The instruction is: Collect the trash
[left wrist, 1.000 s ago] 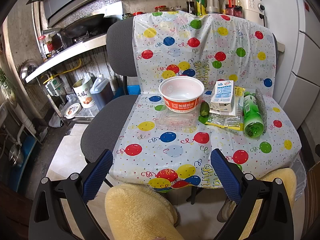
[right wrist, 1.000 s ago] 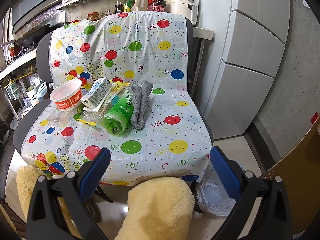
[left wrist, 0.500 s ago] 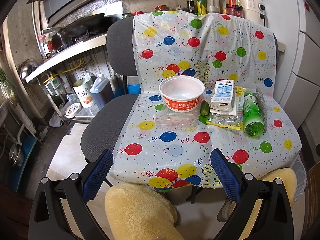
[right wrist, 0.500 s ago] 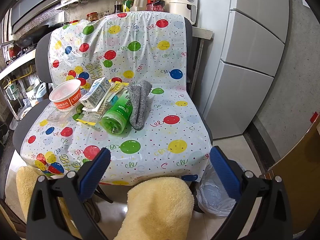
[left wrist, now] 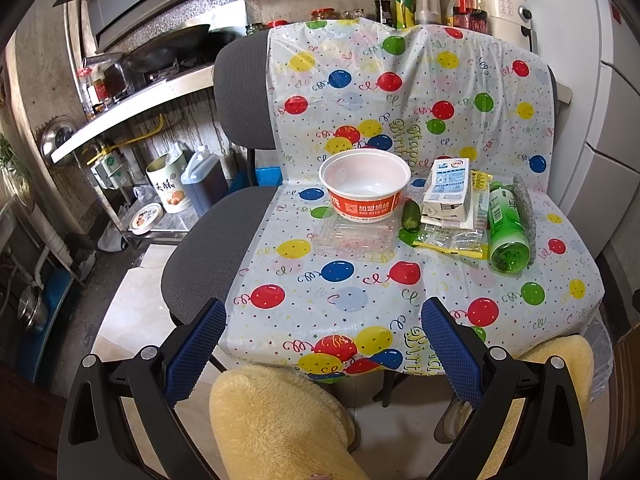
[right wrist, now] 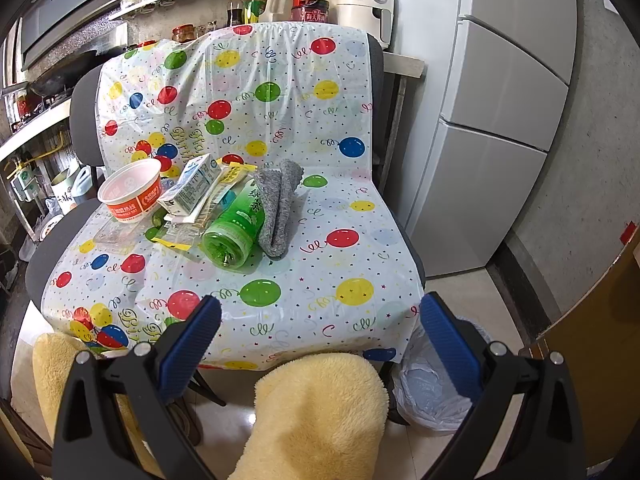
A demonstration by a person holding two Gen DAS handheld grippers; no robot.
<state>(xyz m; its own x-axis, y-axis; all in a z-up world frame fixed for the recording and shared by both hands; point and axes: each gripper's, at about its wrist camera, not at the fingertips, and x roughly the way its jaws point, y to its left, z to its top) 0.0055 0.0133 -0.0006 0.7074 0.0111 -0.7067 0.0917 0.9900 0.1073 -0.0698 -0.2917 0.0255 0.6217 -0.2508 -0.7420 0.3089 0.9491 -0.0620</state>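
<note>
Both grippers' fingers (left wrist: pixel 200 344) (right wrist: pixel 446 344) spread wide, empty.

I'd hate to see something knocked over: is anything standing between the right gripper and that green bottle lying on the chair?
Nothing visible stands in the way. The right gripper, open, hangs off the chair's front edge, and only bare balloon-print cover lies between it and the green bottle. A grey cloth lies against the bottle's far side, and wrappers crowd its other side.

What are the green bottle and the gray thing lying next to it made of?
The green see-through bottle looks like shiny plastic: light passes through it and its base has moulded ridges. The gray folded cloth beside it looks like soft, fuzzy fabric, matte with a nubby texture, perhaps microfiber or a knit; the exact fibre can't be told.
</note>
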